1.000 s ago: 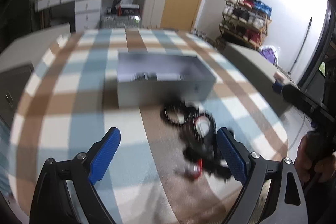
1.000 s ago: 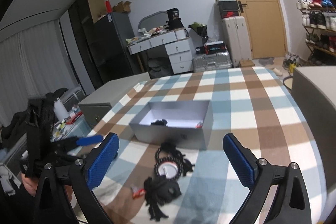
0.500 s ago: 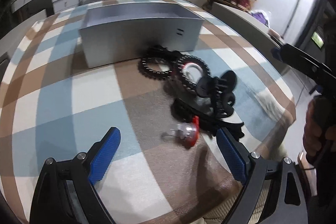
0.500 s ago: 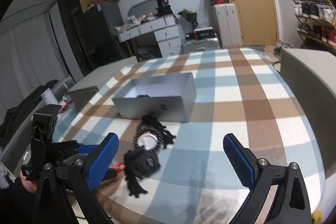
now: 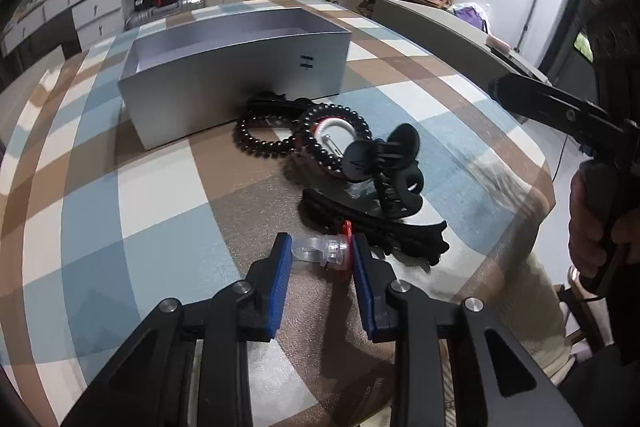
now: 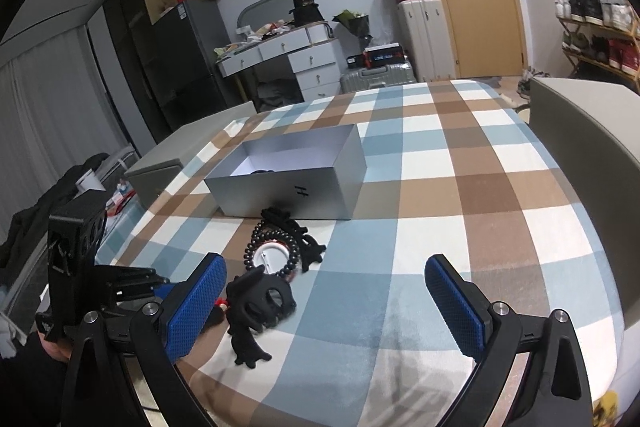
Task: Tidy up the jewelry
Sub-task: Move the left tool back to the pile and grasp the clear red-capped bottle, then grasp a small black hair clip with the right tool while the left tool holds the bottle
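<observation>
My left gripper [image 5: 320, 253], jaws just closing, pinches the clear clip [image 5: 322, 251] at lower centre; only the right view shows my right gripper [image 6: 324, 301] spread and empty.

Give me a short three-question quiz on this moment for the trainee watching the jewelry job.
1. True or false: the left gripper has its blue pads around the small clear plastic piece with a red end.
2. What lies nearest the front wall of the open silver cardboard box: A) the black beaded bracelets, B) the black plastic claw hair clip, C) the long black barrette?
3. Fill in: the right gripper is ____ and holds nothing.

Key:
1. True; its jaws have just been closing, with the piece between them.
2. A
3. open
</observation>
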Tool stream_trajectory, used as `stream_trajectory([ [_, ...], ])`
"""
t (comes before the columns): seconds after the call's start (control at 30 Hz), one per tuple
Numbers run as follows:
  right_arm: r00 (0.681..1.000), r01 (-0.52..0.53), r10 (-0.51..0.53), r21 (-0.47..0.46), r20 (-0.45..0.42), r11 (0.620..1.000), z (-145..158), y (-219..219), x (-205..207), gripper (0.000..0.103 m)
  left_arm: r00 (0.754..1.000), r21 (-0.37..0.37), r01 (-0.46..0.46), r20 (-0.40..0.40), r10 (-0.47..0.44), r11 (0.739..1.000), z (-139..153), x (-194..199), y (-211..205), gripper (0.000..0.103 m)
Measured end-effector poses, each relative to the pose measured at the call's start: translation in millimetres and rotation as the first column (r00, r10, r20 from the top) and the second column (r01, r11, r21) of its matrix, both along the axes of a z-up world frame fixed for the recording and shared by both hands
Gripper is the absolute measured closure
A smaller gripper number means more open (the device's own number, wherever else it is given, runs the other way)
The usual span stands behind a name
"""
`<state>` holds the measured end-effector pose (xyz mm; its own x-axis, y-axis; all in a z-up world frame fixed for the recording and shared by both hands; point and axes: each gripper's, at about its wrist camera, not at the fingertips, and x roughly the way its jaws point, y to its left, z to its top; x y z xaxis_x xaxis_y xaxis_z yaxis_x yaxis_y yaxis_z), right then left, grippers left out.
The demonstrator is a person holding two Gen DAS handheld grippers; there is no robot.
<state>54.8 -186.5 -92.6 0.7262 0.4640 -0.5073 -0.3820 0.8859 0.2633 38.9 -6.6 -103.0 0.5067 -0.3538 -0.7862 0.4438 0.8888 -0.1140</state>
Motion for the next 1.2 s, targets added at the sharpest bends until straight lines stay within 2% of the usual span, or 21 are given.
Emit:
stream_trajectory([
  [0.23,0.999,-0.035,0.036,0.01,-0.027,0.999,-4,6,-1,0.002,0.999,-0.009,-0.03,0.018,0.03,1.0,4,-3,6,0.079],
  [0.5,0.988,-0.106,0.11,0.038,-0.11,0.994,-15,18,3,0.003,0.982,0.007,-0.14,0.127,0.138,0.99,24,-12,24,0.079],
  [0.67,0.974,-0.178,0.178,0.013,-0.137,0.984,-23,34,-8,0.006,0.973,-0.019,-0.199,0.118,0.2,0.98,25,-12,38,0.079],
  [0.83,0.962,-0.224,0.213,-0.05,-0.172,0.973,-38,54,-17,0.024,0.969,-0.024,-0.223,0.108,0.224,0.975,24,-14,43,0.079],
  [1.07,0.978,-0.209,0.194,-0.269,-0.083,0.94,-46,90,-38,0.043,0.965,-0.026,-0.241,0.1,0.243,0.97,21,-14,51,0.079],
  [1.2,0.98,-0.199,0.184,-0.325,-0.074,0.925,-51,99,-40,0.055,0.962,-0.033,-0.253,0.099,0.255,0.967,22,-15,55,0.079],
])
